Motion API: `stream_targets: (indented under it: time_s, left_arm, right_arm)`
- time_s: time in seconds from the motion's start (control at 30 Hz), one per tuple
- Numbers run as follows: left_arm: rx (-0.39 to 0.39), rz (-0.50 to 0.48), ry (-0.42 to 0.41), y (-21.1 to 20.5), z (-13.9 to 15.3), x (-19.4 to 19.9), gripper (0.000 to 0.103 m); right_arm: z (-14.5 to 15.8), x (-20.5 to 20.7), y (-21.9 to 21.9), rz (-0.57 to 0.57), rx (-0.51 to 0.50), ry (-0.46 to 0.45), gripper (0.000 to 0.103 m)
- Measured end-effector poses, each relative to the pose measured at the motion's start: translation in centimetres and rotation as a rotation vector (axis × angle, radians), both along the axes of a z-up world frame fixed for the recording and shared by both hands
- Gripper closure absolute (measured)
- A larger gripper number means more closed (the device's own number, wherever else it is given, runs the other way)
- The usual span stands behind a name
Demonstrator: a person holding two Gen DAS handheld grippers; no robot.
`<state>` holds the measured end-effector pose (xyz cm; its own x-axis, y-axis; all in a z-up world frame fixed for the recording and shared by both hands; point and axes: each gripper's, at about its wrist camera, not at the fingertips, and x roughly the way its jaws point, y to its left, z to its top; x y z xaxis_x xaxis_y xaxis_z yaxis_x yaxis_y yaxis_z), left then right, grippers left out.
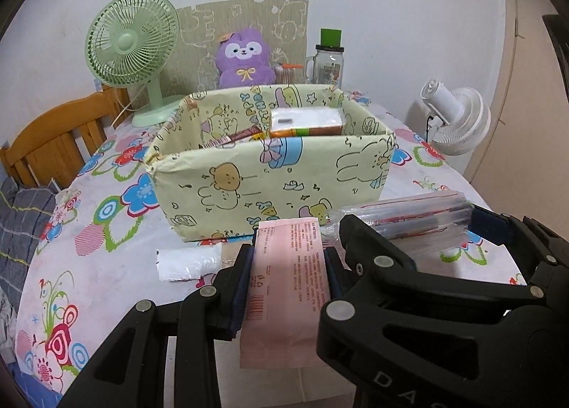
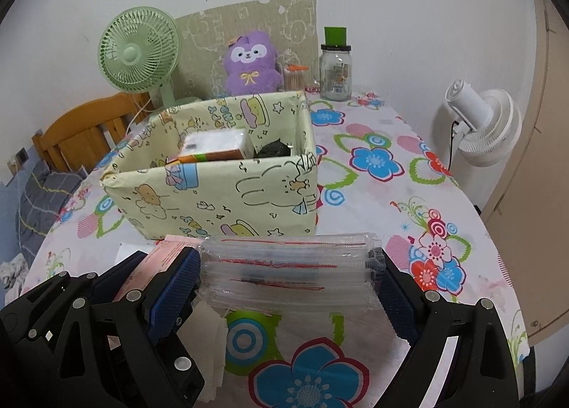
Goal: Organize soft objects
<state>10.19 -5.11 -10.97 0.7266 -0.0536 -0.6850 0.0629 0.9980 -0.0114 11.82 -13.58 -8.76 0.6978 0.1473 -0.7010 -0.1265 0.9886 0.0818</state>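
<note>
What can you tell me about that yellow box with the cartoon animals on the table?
The box is open-topped and rectangular, wrapped inside and out in pale yellow paper printed with bears, rabbits, stars and birthday lettering; its top edges look creased. It stands upright on the flowered tablecloth. Inside lie a white-topped orange packet and something dark. Neither gripper touches it.

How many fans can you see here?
2. A green fan stands on the table's far left corner behind the box; a white fan stands off the table's right side. None seem hidden.

Left gripper (image 1: pixel 290 278) jaws clamped, right gripper (image 2: pixel 286 278) jaws clamped, both angled downward.
</note>
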Motion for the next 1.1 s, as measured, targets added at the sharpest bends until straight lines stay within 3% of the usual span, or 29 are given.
stream_targets:
  time_s: [1.1]
  left_arm:
    - [0.003,-0.010,-0.107,1.0,4.2,-1.0,0.063]
  right_arm:
    - [5.3,-1.7,1.3,0.018,-0.029,-0.133,0.007]
